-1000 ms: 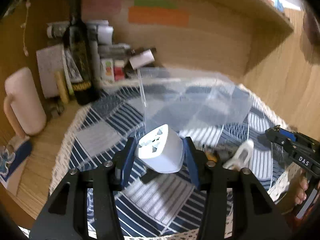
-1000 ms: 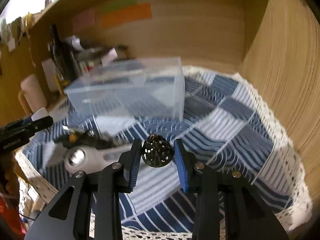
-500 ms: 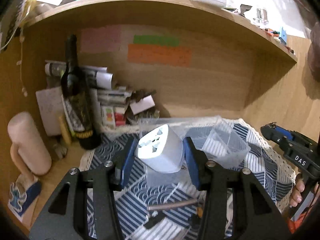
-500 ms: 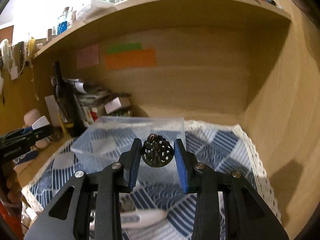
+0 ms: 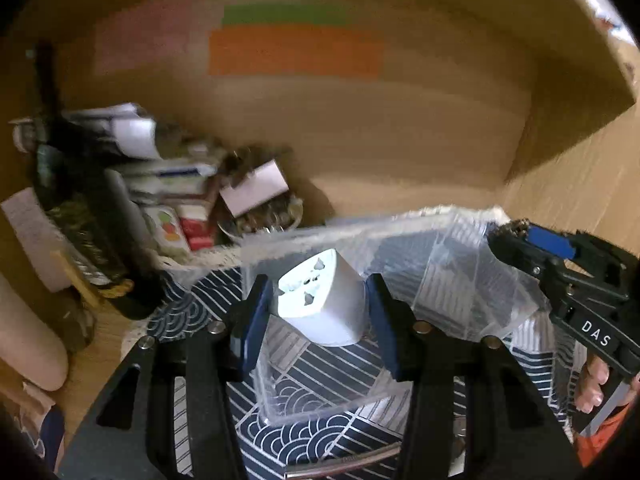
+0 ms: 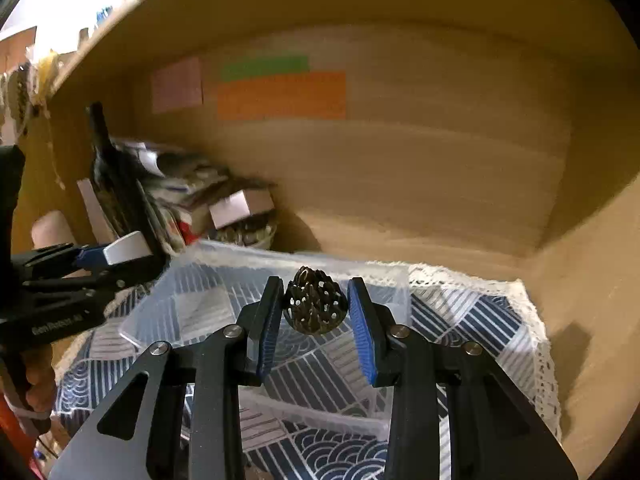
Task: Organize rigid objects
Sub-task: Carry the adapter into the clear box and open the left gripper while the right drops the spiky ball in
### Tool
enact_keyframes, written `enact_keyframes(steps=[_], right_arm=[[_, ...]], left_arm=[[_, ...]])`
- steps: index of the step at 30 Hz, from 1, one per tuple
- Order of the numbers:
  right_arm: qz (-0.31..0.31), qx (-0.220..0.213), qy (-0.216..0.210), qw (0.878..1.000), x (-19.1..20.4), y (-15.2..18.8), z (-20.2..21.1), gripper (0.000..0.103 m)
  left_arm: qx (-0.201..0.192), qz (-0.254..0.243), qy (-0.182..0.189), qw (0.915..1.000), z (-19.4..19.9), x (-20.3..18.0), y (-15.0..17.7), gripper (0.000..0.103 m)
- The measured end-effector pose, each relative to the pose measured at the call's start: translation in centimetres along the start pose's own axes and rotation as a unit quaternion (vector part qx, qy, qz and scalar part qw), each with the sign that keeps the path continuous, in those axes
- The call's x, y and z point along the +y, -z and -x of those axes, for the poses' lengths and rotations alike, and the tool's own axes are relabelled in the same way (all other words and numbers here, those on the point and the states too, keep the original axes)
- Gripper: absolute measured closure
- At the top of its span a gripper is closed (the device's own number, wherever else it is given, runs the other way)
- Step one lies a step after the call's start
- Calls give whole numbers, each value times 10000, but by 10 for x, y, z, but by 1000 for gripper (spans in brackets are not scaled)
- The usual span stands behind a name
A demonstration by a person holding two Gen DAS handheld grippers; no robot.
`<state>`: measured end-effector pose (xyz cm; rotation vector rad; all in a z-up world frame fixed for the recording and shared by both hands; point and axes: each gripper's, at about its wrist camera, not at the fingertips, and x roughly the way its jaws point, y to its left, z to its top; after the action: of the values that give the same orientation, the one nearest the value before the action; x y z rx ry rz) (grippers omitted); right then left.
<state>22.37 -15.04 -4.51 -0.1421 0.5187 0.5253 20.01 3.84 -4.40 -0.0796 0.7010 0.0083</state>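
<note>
White travel adapter (image 5: 320, 298) clamped in left tongs (image 5: 318, 312), perforated dark metal ball (image 6: 315, 306) clamped in right tongs (image 6: 316, 316), both above clear plastic bin (image 6: 256, 264) on patterned cloth (image 6: 492, 320).

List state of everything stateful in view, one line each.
Left tongs: shut on white plug adapter, held over the bin.
Right tongs: shut on dark perforated ball, held over the bin.
Clear plastic bin: upright, open-topped, no lid on it.
Dark bottle: upright.
</note>
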Motion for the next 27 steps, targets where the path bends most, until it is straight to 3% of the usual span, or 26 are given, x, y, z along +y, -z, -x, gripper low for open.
enact_keyframes(steps=[5, 14, 18, 22, 24, 27], right_arm=[[215, 575, -84, 9981, 0, 7, -38, 72], [266, 1326, -134, 9907, -5, 19, -81, 73], [263, 1402, -103, 9897, -3, 21, -84, 72], [203, 1324, -65, 9910, -4, 19, -79, 71], [180, 1225, -70, 9923, -3, 16, -73, 65], [209, 1015, -30, 9946, -2, 12, -58, 54]], left_arm=[[429, -122, 51, 9990, -36, -7, 4, 55], [741, -305, 47, 9968, -63, -17, 9, 55], [935, -275, 88, 9952, -70, -15, 10, 55], [890, -213, 204, 9956, -61, -14, 9, 52], [789, -205, 205, 9965, -52, -14, 8, 43], [589, -220, 155, 9979, -36, -13, 6, 41]])
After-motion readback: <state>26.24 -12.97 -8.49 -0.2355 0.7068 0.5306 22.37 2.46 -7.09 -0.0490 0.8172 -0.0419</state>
